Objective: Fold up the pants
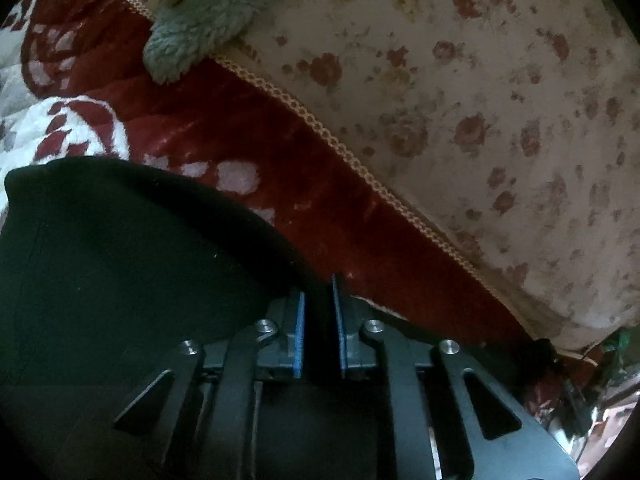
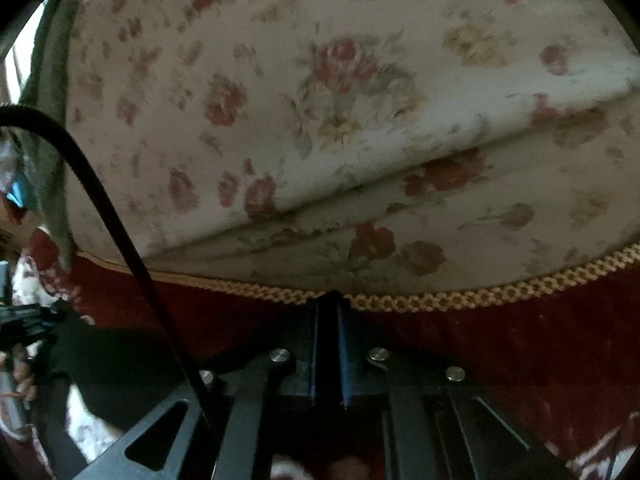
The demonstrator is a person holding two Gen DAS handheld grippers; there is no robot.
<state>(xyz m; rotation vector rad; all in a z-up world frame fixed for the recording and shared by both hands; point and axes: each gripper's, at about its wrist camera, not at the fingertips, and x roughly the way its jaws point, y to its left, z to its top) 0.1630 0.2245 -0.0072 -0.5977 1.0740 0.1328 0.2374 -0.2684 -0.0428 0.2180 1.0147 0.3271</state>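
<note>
The black pants [image 1: 132,248] lie on a red and white blanket [image 1: 224,128], filling the lower left of the left wrist view. My left gripper [image 1: 319,292] is shut on the pants' edge, with dark cloth between its blue pads [image 1: 299,336]. In the right wrist view the pants [image 2: 120,356] stretch from the lower left to my right gripper [image 2: 329,308], which is shut on a black fold of them just in front of the cushion's braided trim [image 2: 400,302]. The other gripper [image 2: 24,320] shows at the far left there.
A floral cushion [image 1: 480,120] rises behind the blanket in both views [image 2: 320,120]. A grey fluffy cloth [image 1: 208,12] lies on it at the upper left. A black cable [image 2: 104,208] crosses the left of the right wrist view.
</note>
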